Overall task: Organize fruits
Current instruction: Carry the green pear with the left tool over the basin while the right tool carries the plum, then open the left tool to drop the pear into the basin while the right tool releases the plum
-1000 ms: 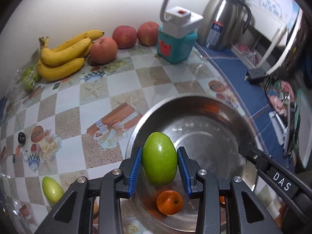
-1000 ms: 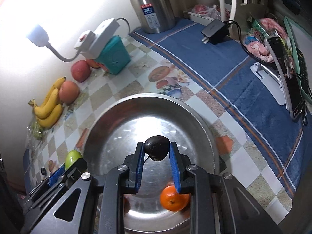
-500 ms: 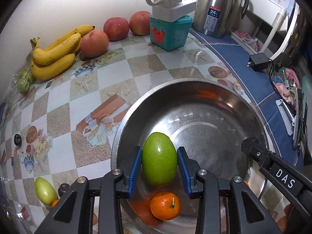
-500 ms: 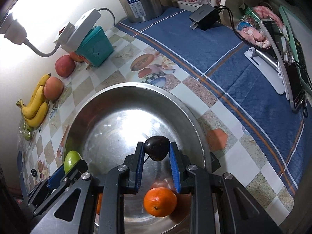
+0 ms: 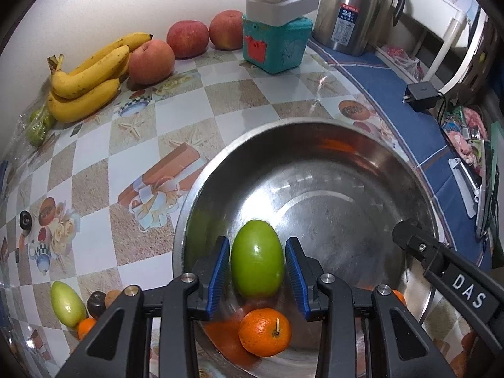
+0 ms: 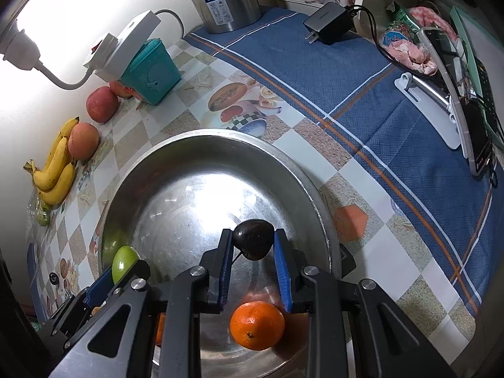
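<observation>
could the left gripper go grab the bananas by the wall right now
Probably not yet: the left gripper is shut on a green fruit. The checked table between the bowl and the bananas looks clear.

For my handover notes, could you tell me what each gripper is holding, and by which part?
Left gripper: green fruit, pads on its two long sides. Right gripper: small dark fruit, pinched at its sides.

I count three bananas (image 5: 91, 78) in one bunch, three red apples (image 5: 151, 61), two green oval fruits (image 5: 256, 263), two dark fruits (image 6: 253, 240), one steel basin (image 5: 346, 163), one kettle (image 5: 352, 9), and at least two tangerines (image 5: 264, 332).
</observation>
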The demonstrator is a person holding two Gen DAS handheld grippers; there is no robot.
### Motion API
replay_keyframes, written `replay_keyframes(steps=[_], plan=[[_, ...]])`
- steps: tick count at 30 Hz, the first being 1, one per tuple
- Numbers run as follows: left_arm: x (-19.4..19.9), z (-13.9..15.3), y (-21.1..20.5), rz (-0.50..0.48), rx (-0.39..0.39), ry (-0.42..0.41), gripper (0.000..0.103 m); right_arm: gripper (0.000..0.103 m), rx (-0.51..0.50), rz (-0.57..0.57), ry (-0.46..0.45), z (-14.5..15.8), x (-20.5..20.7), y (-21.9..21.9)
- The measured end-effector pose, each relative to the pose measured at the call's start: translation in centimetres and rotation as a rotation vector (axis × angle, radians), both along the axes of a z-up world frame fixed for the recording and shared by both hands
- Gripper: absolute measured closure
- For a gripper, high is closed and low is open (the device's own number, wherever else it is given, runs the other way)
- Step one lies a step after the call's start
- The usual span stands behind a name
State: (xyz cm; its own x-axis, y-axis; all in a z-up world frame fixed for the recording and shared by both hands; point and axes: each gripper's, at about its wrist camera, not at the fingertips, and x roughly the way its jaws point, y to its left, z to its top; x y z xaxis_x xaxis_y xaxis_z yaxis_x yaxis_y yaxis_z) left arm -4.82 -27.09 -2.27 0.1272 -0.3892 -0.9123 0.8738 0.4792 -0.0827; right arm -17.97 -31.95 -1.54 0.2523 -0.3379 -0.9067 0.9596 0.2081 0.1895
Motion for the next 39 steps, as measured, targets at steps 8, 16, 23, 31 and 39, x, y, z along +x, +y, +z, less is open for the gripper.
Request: replay_keyframes(steps=[8, 16, 23, 31, 39], plan=[[0.4, 1.1, 0.3, 0.021, -0.026, 0.009, 0.055, 0.075, -0.02, 0.007, 0.021, 0.9, 0.2, 0.1], [1.3, 2.4, 1.1, 0.074, -0.032, 0.019, 0.043, 0.064, -0.067, 0.026, 0.006, 2.8, 0.1, 0.4], [3.7, 2.5, 3.1, 0.222, 0.022, 0.045, 0.041, 0.053, -0.064, 0.035, 0.019, 2.9, 0.2, 0.5], [6.6, 2.3, 6.5, 0.345, 0.051, 0.052, 0.041, 0.053, -0.048, 0.099, 0.044, 2.4, 1.8, 1.2], [8.6, 1.1, 9.1, 0.421, 0.076, 0.101, 0.041, 0.053, -0.057, 0.17, 0.063, 2.5, 3.6, 2.5]])
